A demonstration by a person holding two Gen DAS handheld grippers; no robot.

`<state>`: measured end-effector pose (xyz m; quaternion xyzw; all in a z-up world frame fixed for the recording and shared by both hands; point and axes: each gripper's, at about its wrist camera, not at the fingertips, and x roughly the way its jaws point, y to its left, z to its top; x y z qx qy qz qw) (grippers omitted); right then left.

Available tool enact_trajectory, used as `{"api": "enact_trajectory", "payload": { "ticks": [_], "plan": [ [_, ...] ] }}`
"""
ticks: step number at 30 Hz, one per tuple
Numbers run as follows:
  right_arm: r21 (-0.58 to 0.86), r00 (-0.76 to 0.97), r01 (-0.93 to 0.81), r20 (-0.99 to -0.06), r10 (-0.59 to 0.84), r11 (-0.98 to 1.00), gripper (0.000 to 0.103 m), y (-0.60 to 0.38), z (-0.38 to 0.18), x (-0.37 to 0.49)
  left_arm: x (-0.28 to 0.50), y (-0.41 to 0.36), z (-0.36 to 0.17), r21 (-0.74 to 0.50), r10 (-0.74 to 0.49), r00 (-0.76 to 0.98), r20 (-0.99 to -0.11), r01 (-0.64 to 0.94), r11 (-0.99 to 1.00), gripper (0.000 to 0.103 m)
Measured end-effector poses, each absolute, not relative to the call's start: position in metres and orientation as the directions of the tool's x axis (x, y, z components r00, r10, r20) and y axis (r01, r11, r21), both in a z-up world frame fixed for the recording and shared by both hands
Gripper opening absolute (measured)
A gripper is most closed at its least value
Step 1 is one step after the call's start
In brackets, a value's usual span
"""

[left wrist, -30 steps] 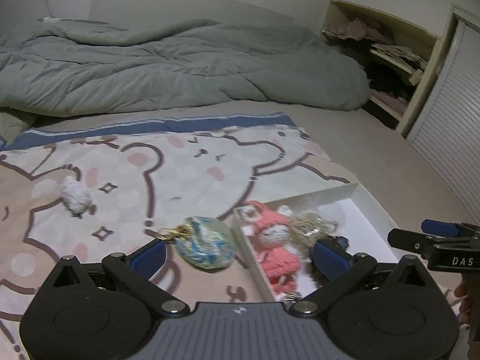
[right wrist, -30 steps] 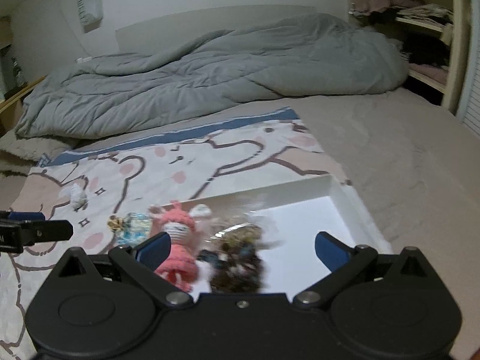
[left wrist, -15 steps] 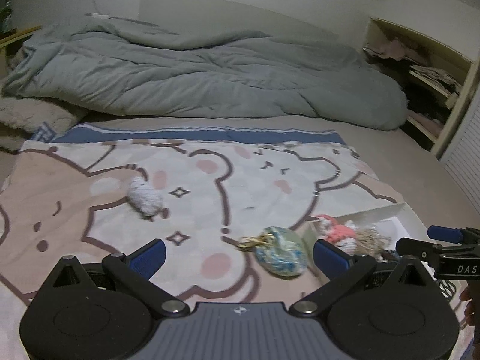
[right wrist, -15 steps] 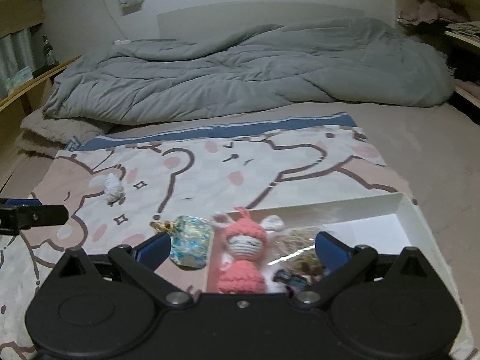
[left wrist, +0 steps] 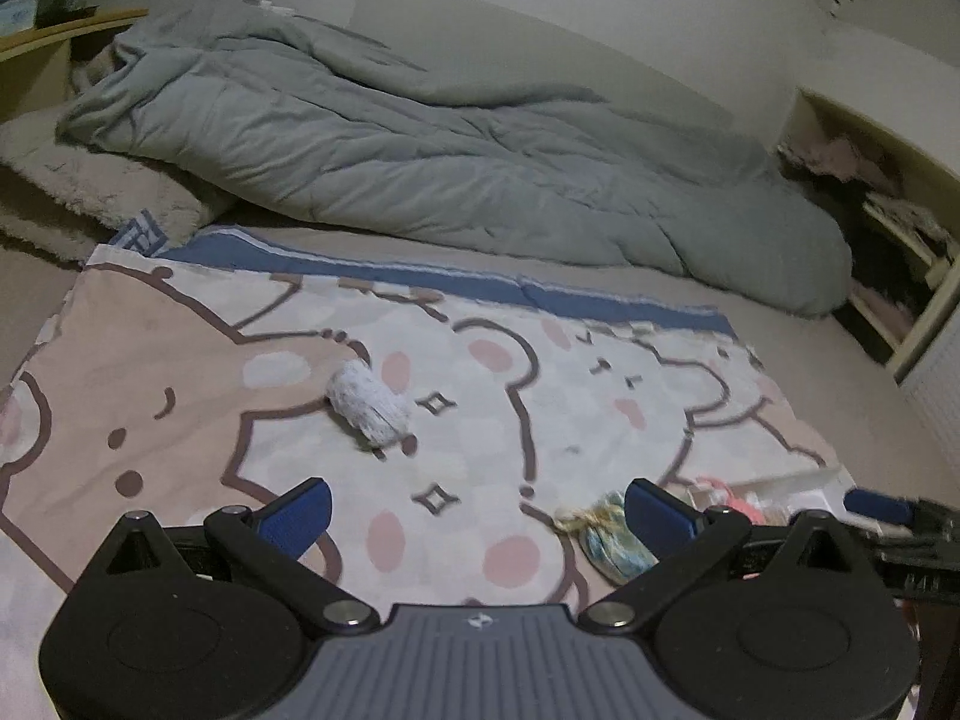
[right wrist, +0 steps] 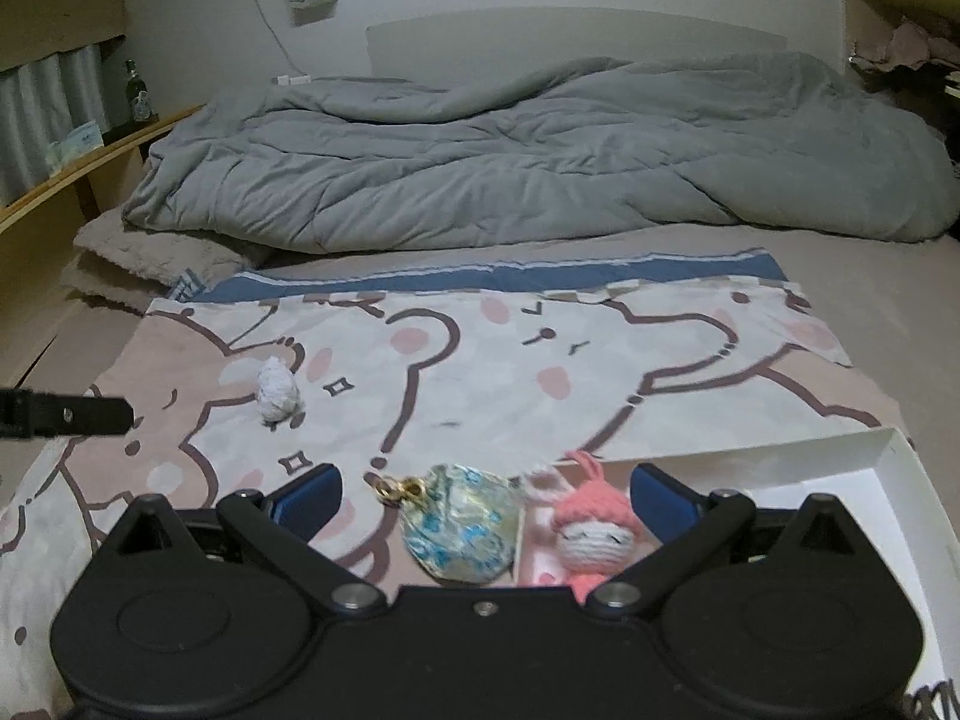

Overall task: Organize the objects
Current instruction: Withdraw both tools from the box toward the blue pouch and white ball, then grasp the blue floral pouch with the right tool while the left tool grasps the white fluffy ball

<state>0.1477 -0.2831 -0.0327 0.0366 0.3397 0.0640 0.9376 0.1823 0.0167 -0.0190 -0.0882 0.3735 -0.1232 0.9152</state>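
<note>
Both my grippers, left (left wrist: 474,513) and right (right wrist: 486,495), gape with nothing between the fingers. The pouch (right wrist: 462,525) lies on the cloth just left of the box (right wrist: 894,480), touching its wall, gold clasp pointing away from the box. It sits dead ahead of my right gripper, so that hand is nearer. The white puff (left wrist: 369,408) lies well left of the box, ahead of my left gripper.

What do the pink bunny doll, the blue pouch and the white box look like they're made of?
Pink bunny doll: crocheted yarn, going by its looped, matte stitches.
Blue pouch: probably brocade or satin, with a patterned sheen and a gold metal clasp.
White box: likely matte cardboard, with thin flat walls.
</note>
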Motion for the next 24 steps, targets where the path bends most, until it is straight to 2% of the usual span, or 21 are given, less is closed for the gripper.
{"api": "enact_trajectory", "payload": {
  "ticks": [6,14,15,17,24],
  "plan": [
    [0.094,0.766,-0.119,-0.625,0.151,0.989,0.103,-0.269,-0.039,0.16,0.221,0.033,-0.035,-0.285,-0.281,0.683,-0.674,0.109,0.952,0.102],
    [-0.03,0.749,-0.165,-0.654,0.105,0.986,0.102,-0.252,-0.062,0.171,0.279,0.041,-0.069,-0.361,-0.303,0.655,-0.692,0.05,0.931,0.095],
    [-0.038,0.746,-0.172,-0.657,0.105,0.984,0.101,-0.252,-0.065,0.172,0.286,0.041,-0.073,-0.364,-0.304,0.651,-0.696,0.045,0.93,0.095],
    [-0.052,0.738,-0.191,-0.667,0.108,0.98,0.091,-0.249,-0.071,0.176,0.298,0.039,-0.081,-0.371,-0.304,0.641,-0.705,0.031,0.928,0.093],
    [-0.135,0.736,-0.258,-0.669,0.104,0.957,0.079,-0.237,-0.092,0.183,0.333,0.037,-0.117,-0.428,-0.303,0.599,-0.742,-0.075,0.901,0.084]
  ]
}}
